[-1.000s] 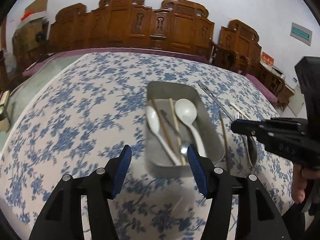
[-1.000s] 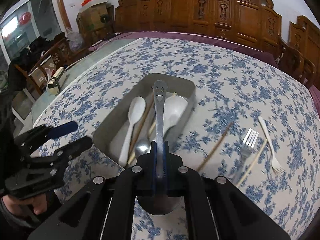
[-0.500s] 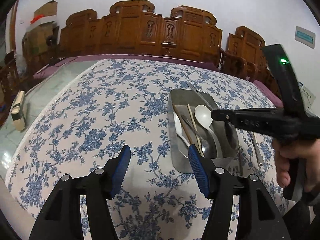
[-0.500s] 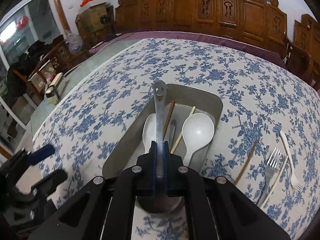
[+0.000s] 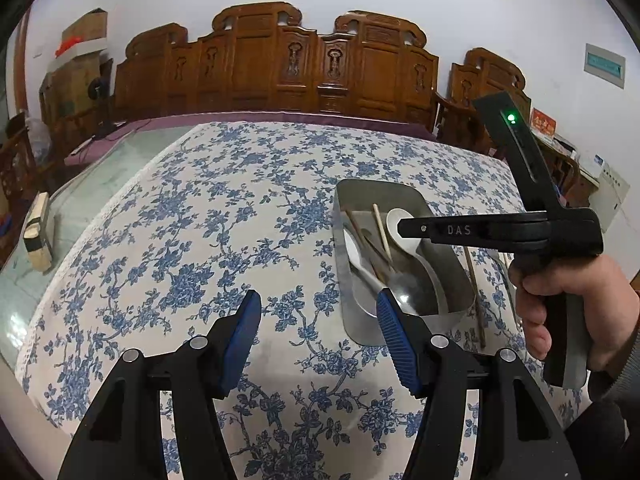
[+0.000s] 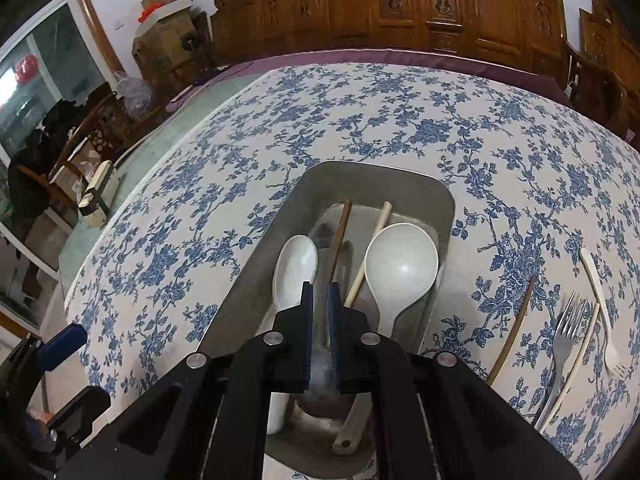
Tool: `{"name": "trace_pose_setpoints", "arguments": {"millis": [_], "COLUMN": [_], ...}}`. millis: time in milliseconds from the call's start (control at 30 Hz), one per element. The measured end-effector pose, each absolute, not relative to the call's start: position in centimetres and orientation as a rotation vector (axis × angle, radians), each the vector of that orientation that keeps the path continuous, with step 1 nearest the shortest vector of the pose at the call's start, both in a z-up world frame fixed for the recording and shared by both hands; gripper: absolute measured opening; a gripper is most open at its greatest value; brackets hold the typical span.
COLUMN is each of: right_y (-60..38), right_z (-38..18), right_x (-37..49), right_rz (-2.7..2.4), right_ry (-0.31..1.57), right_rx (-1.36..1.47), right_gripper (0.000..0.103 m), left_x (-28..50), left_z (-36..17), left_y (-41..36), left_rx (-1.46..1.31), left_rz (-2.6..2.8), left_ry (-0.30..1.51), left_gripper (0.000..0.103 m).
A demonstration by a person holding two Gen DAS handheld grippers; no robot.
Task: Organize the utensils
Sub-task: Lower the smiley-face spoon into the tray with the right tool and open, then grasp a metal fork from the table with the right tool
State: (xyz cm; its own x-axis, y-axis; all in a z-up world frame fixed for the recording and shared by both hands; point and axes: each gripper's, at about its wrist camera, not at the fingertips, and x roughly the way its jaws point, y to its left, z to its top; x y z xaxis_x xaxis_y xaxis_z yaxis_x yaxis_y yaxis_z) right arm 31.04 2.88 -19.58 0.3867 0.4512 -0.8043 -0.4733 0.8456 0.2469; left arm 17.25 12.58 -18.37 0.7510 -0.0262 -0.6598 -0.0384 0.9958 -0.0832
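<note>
Since the earlier frames, the metal spoon (image 6: 322, 354) has been let go by the right claw (image 6: 320, 308), whose jaws have just been opening; its smiley-ended handle is no longer seen standing up between the pads.

Left wrist view: the left claw (image 5: 318, 318) is held about half open over the flowered tabletop (image 5: 192, 232), pointed downward, with nothing between its blue pads (image 5: 244, 328). The steel tray (image 5: 400, 196) is seen just right of it. The right claw's black body is held over the tray's far half by a hand (image 5: 568, 304) wrapped round its grip, with a grey sleeve at the wrist. A dark chopstick (image 5: 474, 288) is seen on the cloth right of the tray.

Right wrist view: the right claw is tilted steeply down over the tray (image 6: 372, 184), jaws parted only slightly. The metal spoon is seen blurred in the gap, lying in the tray; whether the pads touch it cannot be told. Also lying in the tray are a small white spoon (image 6: 294, 268), a large white spoon (image 6: 400, 268) and two chopsticks (image 6: 366, 256). A metal fork (image 6: 562, 344) and a white fork (image 6: 600, 312) are left on the cloth to the right.
</note>
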Motion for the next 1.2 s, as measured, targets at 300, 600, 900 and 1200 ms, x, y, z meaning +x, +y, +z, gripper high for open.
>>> {"name": "trace_pose_setpoints", "arguments": {"millis": [300, 600, 900, 1200], "right_y": [-2.1, -11.7, -15.6, -13.5], "right_z": [-17.7, -18.0, -21.5, -24.2], "right_x": [28.4, 26.2, 26.8, 29.6], "right_rz": [0.597, 0.49, 0.422, 0.399], "right_ry": [0.938, 0.914, 0.988, 1.035], "right_rx": [-0.078, -0.11, -0.059, -0.072], "right_gripper": [0.011, 0.025, 0.025, 0.025], "left_x": [18.0, 18.8, 19.9, 20.9], "left_z": [-17.9, -17.9, -18.3, -18.1], "left_y": [9.7, 5.8, 1.2, -1.2], "left_rx": [-0.048, -0.018, 0.033, 0.09], "left_rz": [-0.039, -0.104, -0.189, -0.226], "left_ry": [0.721, 0.732, 0.756, 0.764], "left_gripper": [0.057, 0.057, 0.057, 0.057]}}
